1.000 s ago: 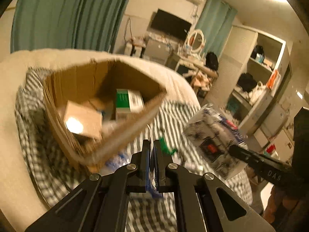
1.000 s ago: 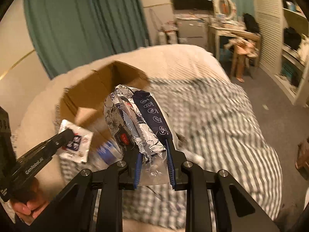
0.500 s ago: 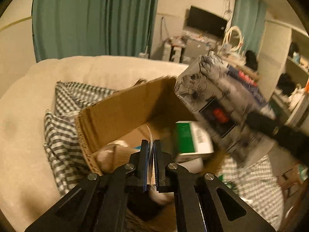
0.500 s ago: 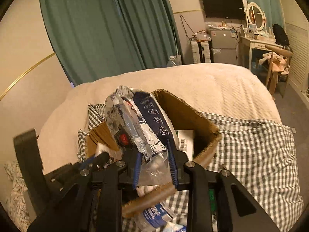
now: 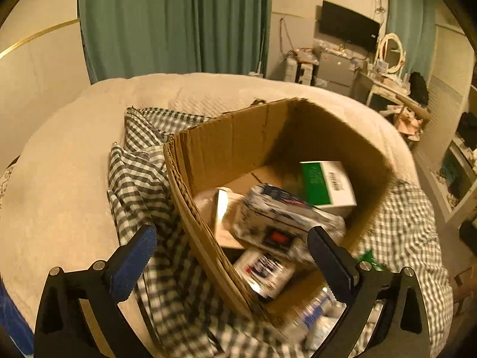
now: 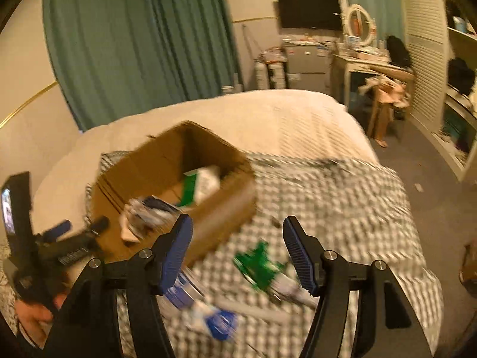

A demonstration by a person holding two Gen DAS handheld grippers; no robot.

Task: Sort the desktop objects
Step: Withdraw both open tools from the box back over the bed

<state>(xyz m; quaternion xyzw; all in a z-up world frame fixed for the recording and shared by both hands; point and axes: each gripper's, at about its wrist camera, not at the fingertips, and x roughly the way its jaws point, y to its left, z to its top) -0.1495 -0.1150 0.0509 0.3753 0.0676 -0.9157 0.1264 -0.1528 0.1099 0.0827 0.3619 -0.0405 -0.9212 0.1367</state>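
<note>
An open cardboard box (image 5: 238,137) (image 6: 167,161) sits on a checked cloth on the bed. Inside lie a green-and-white carton (image 5: 326,183) (image 6: 202,183), a flower-printed wipes pack (image 5: 283,219) (image 6: 146,211), a small printed sachet (image 5: 263,270) and a pale box (image 5: 222,217). My left gripper (image 5: 232,255) hangs open over the box's near corner, holding nothing. My right gripper (image 6: 237,250) is open above the cloth to the right of the box, over a green packet (image 6: 258,264). A blue-and-white packet (image 6: 208,313) lies on the cloth between the right gripper's arms.
The checked cloth (image 6: 328,203) covers the bed's near right part; a cream blanket (image 5: 59,179) covers the rest. A blue-and-white packet (image 5: 316,316) lies outside the box's near wall. Beyond the bed are green curtains, a dresser and shelves. A hand (image 6: 32,313) holds the left gripper.
Both grippers have opened. The wipes pack left the right gripper and the sachet left the left one; both now lie in the box. The right gripper has drawn back to the right.
</note>
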